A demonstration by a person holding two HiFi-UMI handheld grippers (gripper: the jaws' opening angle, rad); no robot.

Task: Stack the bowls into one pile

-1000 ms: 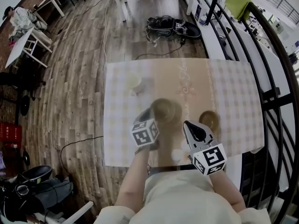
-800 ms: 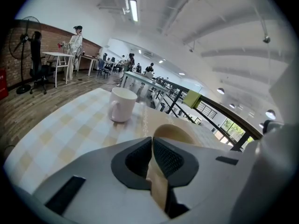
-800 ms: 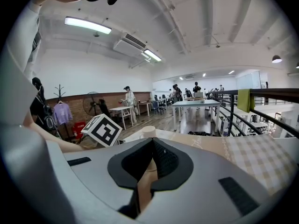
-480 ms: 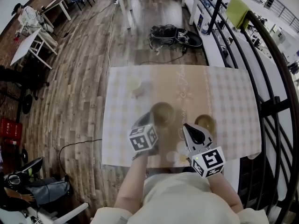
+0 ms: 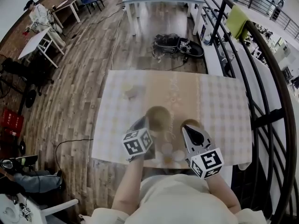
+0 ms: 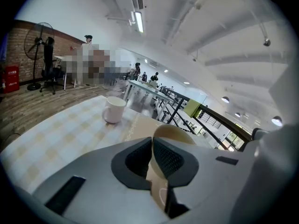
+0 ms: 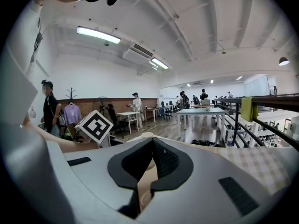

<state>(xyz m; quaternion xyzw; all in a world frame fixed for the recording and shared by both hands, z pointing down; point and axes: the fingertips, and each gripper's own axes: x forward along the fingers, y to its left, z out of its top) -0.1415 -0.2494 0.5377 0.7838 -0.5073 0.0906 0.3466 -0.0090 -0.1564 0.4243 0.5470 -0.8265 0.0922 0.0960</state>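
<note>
Two tan bowls stand apart on the checked tablecloth (image 5: 224, 101). The larger bowl (image 5: 159, 117) is at the middle, and its rim (image 6: 175, 133) shows just past the left jaws. The smaller bowl (image 5: 191, 123) sits to its right, partly hidden by the right gripper. My left gripper (image 5: 144, 122) is at the larger bowl's near-left rim, with its jaws shut tip to tip (image 6: 152, 141) and nothing between them. My right gripper (image 5: 188, 129) hovers just in front of the smaller bowl, also shut (image 7: 152, 143) and holding nothing.
A white mug (image 5: 128, 88) stands at the table's far left, also seen in the left gripper view (image 6: 113, 109). Black railings (image 5: 261, 78) run along the right side. Bags (image 5: 177, 45) lie on the wooden floor beyond the table, with other tables and people farther off.
The head view has shifted, so the table sits higher and farther away. Both grippers stay shut near the front edge, and the bowls have not moved.
</note>
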